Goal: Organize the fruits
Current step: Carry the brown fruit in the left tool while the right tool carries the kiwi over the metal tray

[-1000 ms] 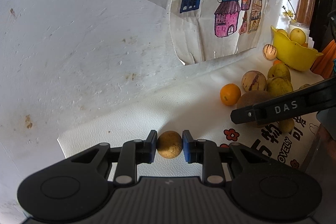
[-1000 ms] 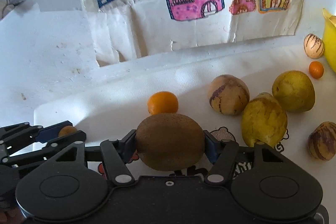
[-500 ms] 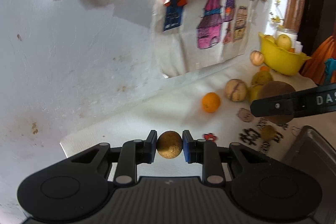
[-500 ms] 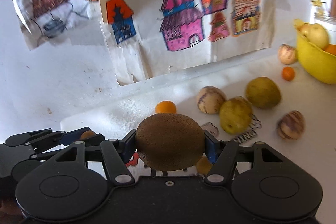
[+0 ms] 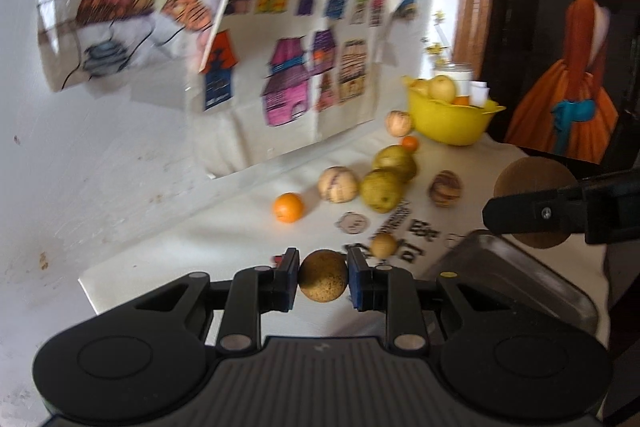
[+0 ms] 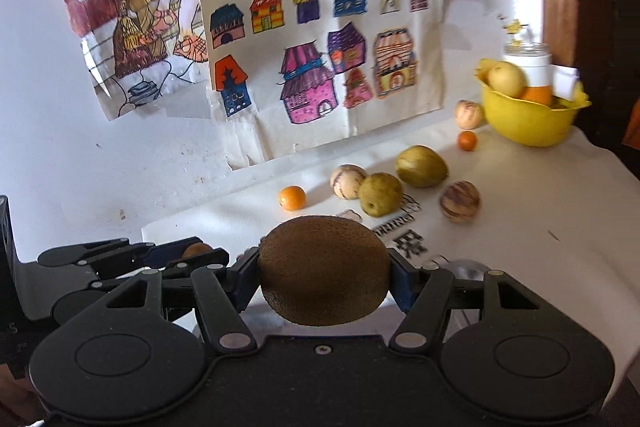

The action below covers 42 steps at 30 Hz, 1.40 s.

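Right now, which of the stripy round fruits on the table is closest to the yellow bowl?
The pale striped round fruit right beside the yellow plastic bowl; the other two striped ones lie farther out among the green fruits.

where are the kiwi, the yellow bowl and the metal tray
kiwi (image 6: 324, 269), right wrist view, middle of its fuzzy skin
yellow bowl (image 6: 528, 125), right wrist view, front of its outer wall
metal tray (image 5: 520, 267), left wrist view, bare inner floor

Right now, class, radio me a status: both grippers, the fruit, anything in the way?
Left gripper shut on small brown fruit. Right gripper shut on kiwi. Metal tray below right, nothing blocking it.
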Motion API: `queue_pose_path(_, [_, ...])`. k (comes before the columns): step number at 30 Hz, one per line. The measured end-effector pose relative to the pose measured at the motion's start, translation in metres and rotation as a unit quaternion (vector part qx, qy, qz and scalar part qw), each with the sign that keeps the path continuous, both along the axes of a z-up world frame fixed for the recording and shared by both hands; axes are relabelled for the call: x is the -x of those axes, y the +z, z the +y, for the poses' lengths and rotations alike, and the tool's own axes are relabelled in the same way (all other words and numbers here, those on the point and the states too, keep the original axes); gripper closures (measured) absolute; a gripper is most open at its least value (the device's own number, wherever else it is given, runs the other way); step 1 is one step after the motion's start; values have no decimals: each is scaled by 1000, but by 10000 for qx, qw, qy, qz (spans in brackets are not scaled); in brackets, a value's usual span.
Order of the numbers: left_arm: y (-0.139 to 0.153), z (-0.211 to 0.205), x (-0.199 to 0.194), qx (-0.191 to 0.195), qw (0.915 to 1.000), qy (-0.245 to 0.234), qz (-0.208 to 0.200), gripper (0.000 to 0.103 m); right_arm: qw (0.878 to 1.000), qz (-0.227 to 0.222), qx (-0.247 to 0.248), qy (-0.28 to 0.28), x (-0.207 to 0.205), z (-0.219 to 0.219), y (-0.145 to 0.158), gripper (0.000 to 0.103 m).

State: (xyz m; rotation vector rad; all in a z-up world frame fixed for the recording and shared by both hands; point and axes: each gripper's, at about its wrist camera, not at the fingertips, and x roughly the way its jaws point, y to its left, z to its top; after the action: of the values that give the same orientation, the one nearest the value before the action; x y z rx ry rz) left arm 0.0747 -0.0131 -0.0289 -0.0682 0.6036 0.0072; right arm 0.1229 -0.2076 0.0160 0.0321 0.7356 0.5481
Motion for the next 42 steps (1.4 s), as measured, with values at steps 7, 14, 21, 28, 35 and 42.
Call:
queue_pose_path(7, [8, -31, 27, -46, 9995, -289, -70, 76, 9995, -60, -65, -312, 43, -41, 1, 37])
queue_pose_path(14, [2, -54, 53, -116, 9984, -541, 65, 76, 9985, 38, -97, -535, 74, -71, -11, 37])
queue_pose_path(21, [-17, -72, 67, -76, 9966, -767, 306, 76, 9979, 222, -80, -607, 86, -86, -30, 37])
queue_pose_path(28, [-34, -75, 63, -72, 9953, -798, 549, 76, 9973, 431, -55, -596, 74, -84, -58, 37])
queue_pose_path(35, [-43, -74, 60, -103, 9942, -833, 673, 76, 9960, 660, 59, -594, 54, -77, -87, 37])
queue_pose_path(42, [-51, -77, 62, -154, 9930, -884, 772, 75, 9959, 483, 571, -504, 39, -65, -101, 37])
